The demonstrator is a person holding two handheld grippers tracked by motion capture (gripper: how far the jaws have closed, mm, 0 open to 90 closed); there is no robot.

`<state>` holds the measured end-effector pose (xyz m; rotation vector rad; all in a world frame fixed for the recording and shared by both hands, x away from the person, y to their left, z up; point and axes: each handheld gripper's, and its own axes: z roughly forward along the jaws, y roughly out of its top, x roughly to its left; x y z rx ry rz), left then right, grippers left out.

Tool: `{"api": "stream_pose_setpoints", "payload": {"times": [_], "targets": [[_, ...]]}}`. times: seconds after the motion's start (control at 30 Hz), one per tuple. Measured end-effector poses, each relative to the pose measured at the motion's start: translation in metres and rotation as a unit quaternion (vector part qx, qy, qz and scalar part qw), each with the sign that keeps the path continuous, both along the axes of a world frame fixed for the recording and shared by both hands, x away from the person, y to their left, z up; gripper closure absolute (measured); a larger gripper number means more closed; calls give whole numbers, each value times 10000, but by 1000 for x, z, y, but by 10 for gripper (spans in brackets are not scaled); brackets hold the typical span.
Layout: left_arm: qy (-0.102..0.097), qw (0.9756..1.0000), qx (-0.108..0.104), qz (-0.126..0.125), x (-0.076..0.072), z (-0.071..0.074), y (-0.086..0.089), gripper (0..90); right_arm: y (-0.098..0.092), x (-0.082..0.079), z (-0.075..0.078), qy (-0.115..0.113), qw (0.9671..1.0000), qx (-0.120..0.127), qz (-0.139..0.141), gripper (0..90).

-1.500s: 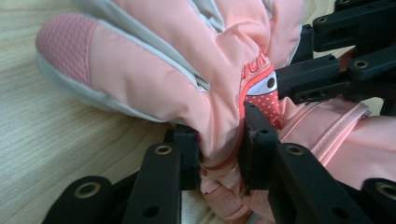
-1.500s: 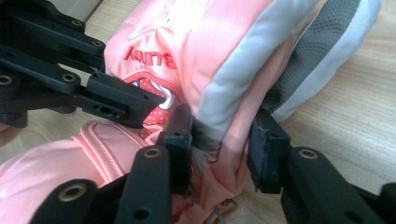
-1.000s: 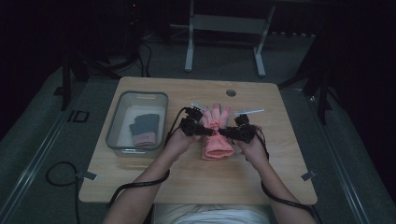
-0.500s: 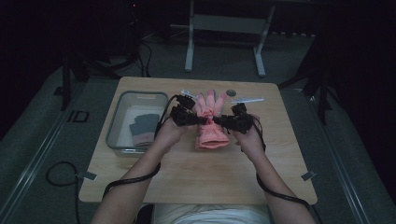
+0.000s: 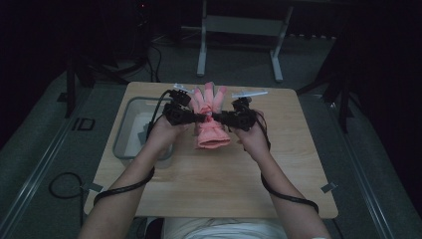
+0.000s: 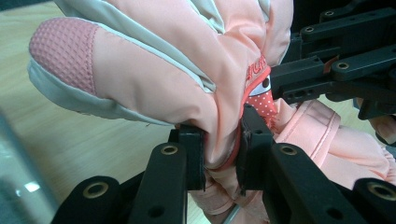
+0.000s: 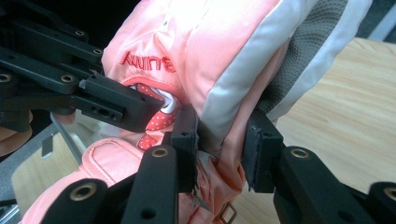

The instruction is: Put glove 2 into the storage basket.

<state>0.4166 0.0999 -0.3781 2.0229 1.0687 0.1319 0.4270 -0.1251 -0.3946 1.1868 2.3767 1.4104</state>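
A pink and white padded glove [image 5: 212, 137] hangs above the middle of the wooden table [image 5: 209, 184], fingers pointing away from the person and cuff toward them. My left gripper [image 5: 200, 118] is shut on its left side near the wrist, and my right gripper [image 5: 219, 118] is shut on its right side. In the left gripper view the black jaws [image 6: 223, 140] squeeze a fold of the glove [image 6: 163, 60], with the other gripper [image 6: 327, 70] just behind. In the right gripper view the jaws [image 7: 223, 135] pinch the glove [image 7: 210, 37] by its white trim, beside the left gripper [image 7: 93, 93].
A clear plastic bin [image 5: 124, 127] sits on the table's left part, partly behind the left hand. Thin white objects [image 5: 249, 93] lie near the table's far edge. A metal stand [image 5: 239, 30] rises on the floor beyond the table.
Both hands have risen and moved toward the far side of the table, slightly left, carrying the glove between them. The glove has come up off the tabletop.
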Motion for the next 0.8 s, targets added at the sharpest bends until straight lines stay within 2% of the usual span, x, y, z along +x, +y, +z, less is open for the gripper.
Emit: {"api": "stream_pose_setpoints", "payload": {"times": [0.5,0.8], "targets": [[-133,9991,46,403,-13,21,58,752,60,4,21,-166,9991,27,384,693],[-125,9975,117,679,-22,27,95,752,98,7,26,-179,9977,0,650,693]]}}
